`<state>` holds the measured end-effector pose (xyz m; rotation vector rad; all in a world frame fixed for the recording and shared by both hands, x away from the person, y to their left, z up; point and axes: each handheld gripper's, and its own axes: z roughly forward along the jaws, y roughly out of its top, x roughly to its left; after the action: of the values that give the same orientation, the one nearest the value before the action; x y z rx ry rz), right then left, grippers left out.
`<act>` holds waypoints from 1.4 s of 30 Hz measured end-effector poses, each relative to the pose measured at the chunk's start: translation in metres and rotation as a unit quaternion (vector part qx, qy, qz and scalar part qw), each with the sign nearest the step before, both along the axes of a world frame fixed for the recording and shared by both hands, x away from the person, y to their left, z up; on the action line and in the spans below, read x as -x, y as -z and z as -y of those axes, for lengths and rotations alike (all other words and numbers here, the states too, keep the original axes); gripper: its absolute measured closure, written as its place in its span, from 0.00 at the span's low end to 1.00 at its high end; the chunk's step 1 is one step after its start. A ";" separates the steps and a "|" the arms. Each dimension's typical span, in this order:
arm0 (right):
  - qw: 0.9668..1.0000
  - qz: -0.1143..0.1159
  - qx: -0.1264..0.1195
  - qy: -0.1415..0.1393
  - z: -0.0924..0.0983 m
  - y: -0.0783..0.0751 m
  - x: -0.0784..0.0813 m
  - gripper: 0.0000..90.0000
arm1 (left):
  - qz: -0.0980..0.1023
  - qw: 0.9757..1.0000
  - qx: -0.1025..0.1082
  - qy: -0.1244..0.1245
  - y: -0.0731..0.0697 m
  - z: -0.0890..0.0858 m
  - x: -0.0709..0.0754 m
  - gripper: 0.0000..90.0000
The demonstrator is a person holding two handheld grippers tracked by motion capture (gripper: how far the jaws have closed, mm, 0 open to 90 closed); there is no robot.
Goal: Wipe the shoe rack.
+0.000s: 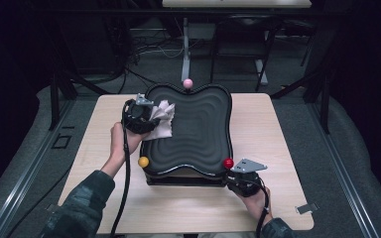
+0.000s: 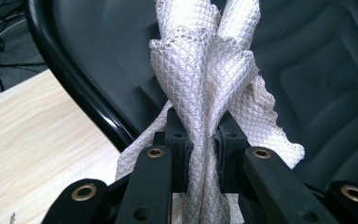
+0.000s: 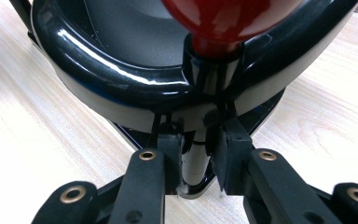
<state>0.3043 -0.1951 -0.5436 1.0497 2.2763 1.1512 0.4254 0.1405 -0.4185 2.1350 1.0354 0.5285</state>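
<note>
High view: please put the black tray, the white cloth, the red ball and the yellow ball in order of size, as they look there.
1. black tray, by far the largest.
2. white cloth, partly hidden by the left gripper.
3. red ball and yellow ball: they look alike in size, so I do not rank them.

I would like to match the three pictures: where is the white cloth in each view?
High view: the white cloth lies left of centre, on the left part of the black tray, clamped in the left gripper.
Left gripper view: it rises through the centre, pinched between the jaws.
Right gripper view: I cannot find the cloth here.
Shared landmark: the tray's glossy black rim, seen in all three views.
</note>
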 end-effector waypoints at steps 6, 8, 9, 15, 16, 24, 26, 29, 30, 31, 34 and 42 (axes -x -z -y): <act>1.000 0.000 0.000 0.000 0.000 0.000 0.000 0.83 | -0.007 1.000 -0.001 0.012 0.007 -0.001 0.012 0.88; 1.000 0.000 0.000 0.000 0.000 0.000 0.000 0.83 | -0.010 1.000 -0.003 0.016 0.008 -0.002 0.016 0.87; 1.000 0.000 0.000 0.001 0.000 0.000 0.000 0.83 | -0.011 1.000 -0.002 0.017 0.009 -0.002 0.018 0.87; 1.000 0.000 0.001 0.001 0.000 0.000 0.000 0.83 | -0.018 0.999 -0.005 0.027 0.015 -0.004 0.029 0.87; 1.000 -0.002 0.003 0.000 0.000 0.000 0.000 0.83 | -0.020 0.999 -0.005 0.029 0.016 -0.004 0.031 0.87; 1.000 -0.002 0.005 0.000 0.000 0.000 0.000 0.83 | -0.036 0.998 -0.010 0.045 0.021 -0.002 0.041 0.87; 1.000 -0.002 0.005 0.000 0.000 0.000 0.000 0.83 | -0.039 0.998 -0.009 0.048 0.022 -0.002 0.043 0.87; 1.000 -0.001 0.005 0.000 0.000 0.000 0.000 0.83 | -0.045 0.998 -0.010 0.053 0.023 -0.001 0.046 0.87; 1.000 -0.002 0.005 0.000 0.000 -0.001 0.000 0.83 | -0.046 0.997 -0.010 0.053 0.024 -0.001 0.047 0.87; 1.000 -0.002 0.005 0.000 0.000 0.000 0.000 0.83 | -0.047 0.997 -0.009 0.055 0.024 -0.001 0.047 0.87; 1.000 -0.003 0.005 0.001 0.000 -0.001 0.000 0.83 | -0.051 0.997 -0.009 0.058 0.025 0.000 0.050 0.87; 1.000 -0.002 0.006 0.001 0.000 -0.001 0.000 0.83 | -0.060 0.996 -0.017 0.071 0.027 0.002 0.054 0.87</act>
<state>0.3039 -0.1948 -0.5430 1.0502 2.2829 1.1338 0.3712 0.1385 -0.4453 2.2730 0.9359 0.3566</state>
